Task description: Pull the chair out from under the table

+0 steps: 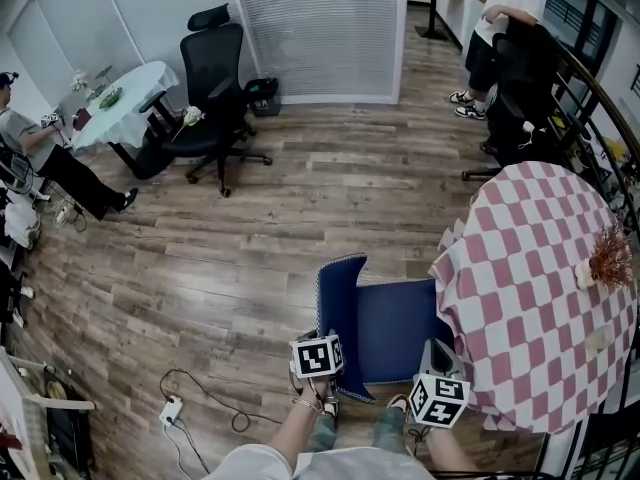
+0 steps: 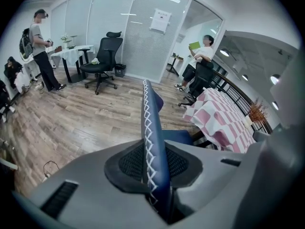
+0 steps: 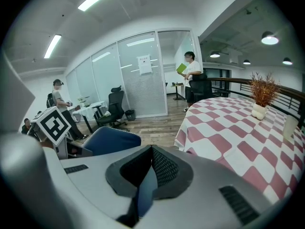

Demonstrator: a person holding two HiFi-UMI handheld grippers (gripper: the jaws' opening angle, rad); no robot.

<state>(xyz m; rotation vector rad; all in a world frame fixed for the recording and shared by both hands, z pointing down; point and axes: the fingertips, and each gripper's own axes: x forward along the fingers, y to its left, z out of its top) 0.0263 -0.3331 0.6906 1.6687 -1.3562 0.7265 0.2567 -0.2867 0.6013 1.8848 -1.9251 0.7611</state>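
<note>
A blue chair [image 1: 385, 328] with white stitching stands with its seat partly under the round table, which wears a pink-and-white checked cloth [image 1: 540, 268]. Its backrest rises on the side away from the table. My left gripper [image 1: 325, 368] is shut on the backrest's stitched top edge [image 2: 151, 113], which runs up between the jaws of the left gripper [image 2: 152, 161]. My right gripper [image 1: 438, 393] sits at the chair's near right side, close to the cloth. Its jaws are shut on a thin blue edge of the chair, seen in the right gripper [image 3: 147, 168] view.
A dried plant in a small vase [image 1: 605, 258] stands on the checked table. A black office chair [image 1: 215, 88] and a white table [image 1: 125, 98] are at the far left, with a seated person [image 1: 40, 148]. Another person [image 1: 495, 28] stands far right. A power strip [image 1: 172, 408] with cable lies on the floor.
</note>
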